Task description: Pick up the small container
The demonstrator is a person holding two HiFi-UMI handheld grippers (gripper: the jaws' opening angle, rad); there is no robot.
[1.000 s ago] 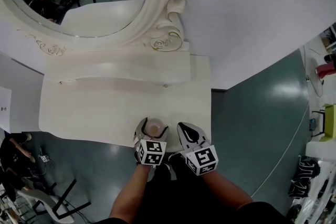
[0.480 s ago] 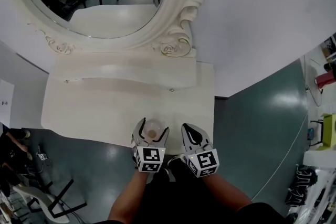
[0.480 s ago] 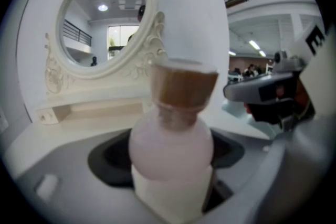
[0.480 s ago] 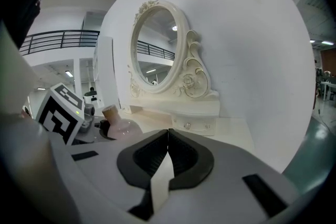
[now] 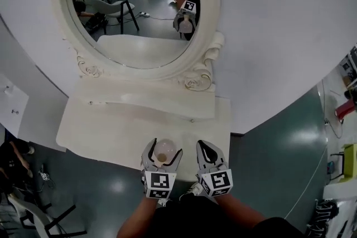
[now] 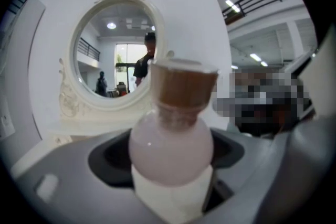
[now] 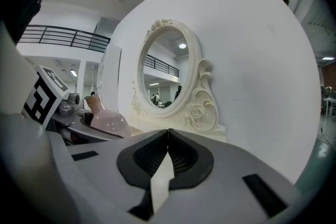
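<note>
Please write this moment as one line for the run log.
left gripper: shut on small container | right gripper: shut, empty | place: by front edge of vanity table

A white dressing table [image 5: 106, 126] bears an oval mirror [image 5: 137, 8], seemingly fixed behind.

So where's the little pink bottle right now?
In the head view, the pink bottle sits in the left gripper, just left of the right gripper, at the front edge of the dressing table.
</note>
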